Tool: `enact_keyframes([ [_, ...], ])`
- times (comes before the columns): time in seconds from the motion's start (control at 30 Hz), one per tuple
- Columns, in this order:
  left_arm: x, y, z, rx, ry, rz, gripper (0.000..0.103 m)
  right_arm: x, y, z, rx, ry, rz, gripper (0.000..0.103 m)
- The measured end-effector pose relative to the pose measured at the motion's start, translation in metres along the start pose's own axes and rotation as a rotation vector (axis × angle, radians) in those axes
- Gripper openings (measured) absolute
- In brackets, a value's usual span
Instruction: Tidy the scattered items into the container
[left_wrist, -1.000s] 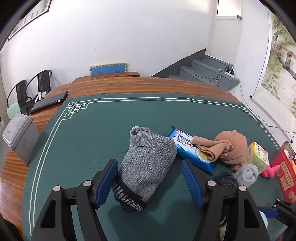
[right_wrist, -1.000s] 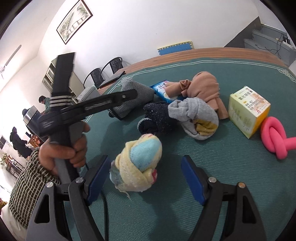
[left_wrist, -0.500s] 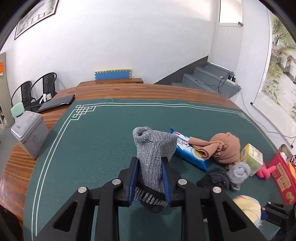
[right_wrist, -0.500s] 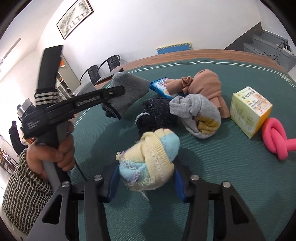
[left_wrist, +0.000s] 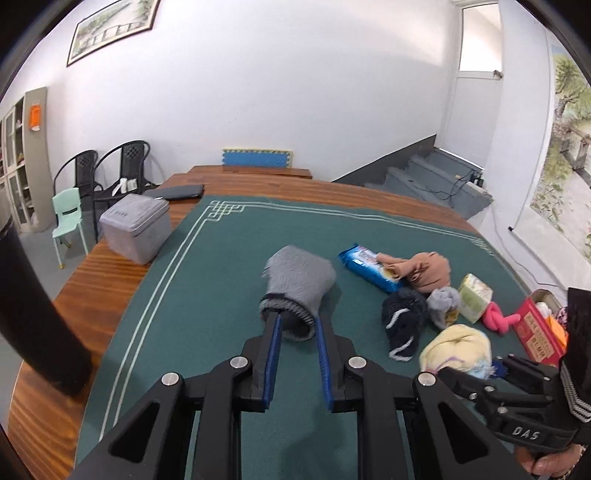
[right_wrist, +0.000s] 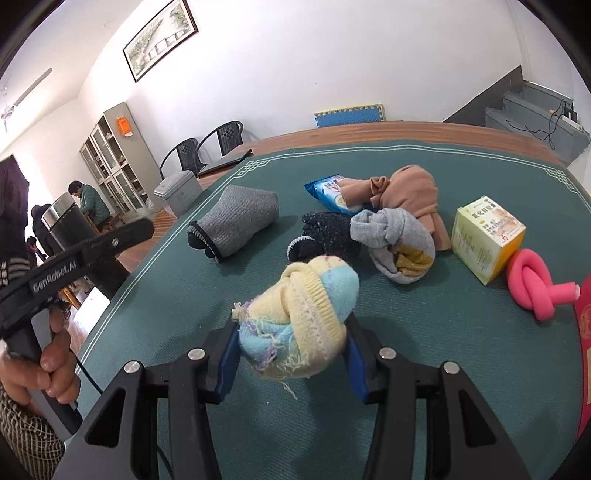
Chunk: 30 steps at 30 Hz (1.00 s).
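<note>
My left gripper (left_wrist: 296, 325) is shut on the cuff of a grey knit sock (left_wrist: 300, 285), which also shows in the right wrist view (right_wrist: 236, 223). My right gripper (right_wrist: 290, 345) is shut on a yellow and light-blue sock bundle (right_wrist: 301, 315), held above the green mat; it shows in the left wrist view (left_wrist: 456, 350). A red container (left_wrist: 537, 332) stands at the right; its edge shows in the right wrist view (right_wrist: 585, 332). On the mat lie a dark sock (right_wrist: 327, 236), a grey-yellow sock ball (right_wrist: 400, 243), a tan cloth (right_wrist: 410, 194), a blue snack packet (right_wrist: 330, 192), a yellow box (right_wrist: 487, 238) and a pink knotted tube (right_wrist: 533, 290).
A grey lidded box (left_wrist: 136, 232) and a dark tablet (left_wrist: 175, 192) sit on the wooden table (left_wrist: 92, 280) left of the mat. Chairs (left_wrist: 99, 173) stand beyond the table's left edge. People stand at the far left in the right wrist view (right_wrist: 86, 201).
Both grippers closed from open: the left on the grey sock, the right on the yellow-blue bundle. Both have since lifted and drawn back with their socks.
</note>
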<state>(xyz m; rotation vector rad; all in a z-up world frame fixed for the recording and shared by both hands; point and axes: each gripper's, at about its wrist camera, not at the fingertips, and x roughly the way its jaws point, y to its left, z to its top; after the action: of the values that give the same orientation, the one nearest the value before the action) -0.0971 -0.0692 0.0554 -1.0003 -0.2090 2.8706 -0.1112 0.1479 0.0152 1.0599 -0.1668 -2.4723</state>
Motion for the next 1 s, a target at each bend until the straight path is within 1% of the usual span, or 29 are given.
enact_keyframes([
  [0.07,0.002,0.007,-0.002,-0.031,0.01,0.018,0.048,0.0,-0.003,-0.002,0.01,0.001,-0.015,0.052],
  [0.1,0.0,0.011,-0.002,-0.048,-0.008,0.024,0.071,-0.002,-0.005,-0.003,0.015,-0.001,-0.022,0.052],
  [0.13,-0.006,0.013,-0.004,-0.06,-0.038,0.028,0.081,-0.003,-0.007,-0.003,0.021,-0.004,-0.027,0.052],
  [0.17,-0.013,0.014,-0.006,-0.071,-0.069,0.032,0.082,-0.004,-0.009,-0.003,0.026,-0.007,-0.036,0.052],
  [0.2,-0.017,0.015,-0.008,-0.081,-0.083,0.029,0.083,-0.005,-0.012,-0.003,0.03,-0.009,-0.044,0.052],
  [0.23,-0.016,0.016,-0.009,-0.08,-0.079,0.029,0.083,-0.006,-0.014,-0.004,0.034,-0.012,-0.053,0.052],
  [0.4,-0.007,0.018,-0.016,-0.062,-0.044,0.034,0.083,-0.008,-0.023,-0.003,0.062,-0.022,-0.084,0.052],
  [0.57,0.008,0.029,-0.02,-0.107,-0.001,0.015,0.083,-0.012,-0.025,-0.003,0.059,-0.039,-0.098,0.053],
  [0.8,0.016,0.036,-0.025,-0.137,0.023,0.014,0.083,-0.008,-0.028,-0.004,0.063,-0.026,-0.108,0.053],
  [1.0,0.021,0.029,-0.026,-0.111,0.051,0.025,0.083,-0.008,-0.027,-0.004,0.059,-0.03,-0.117,0.053],
])
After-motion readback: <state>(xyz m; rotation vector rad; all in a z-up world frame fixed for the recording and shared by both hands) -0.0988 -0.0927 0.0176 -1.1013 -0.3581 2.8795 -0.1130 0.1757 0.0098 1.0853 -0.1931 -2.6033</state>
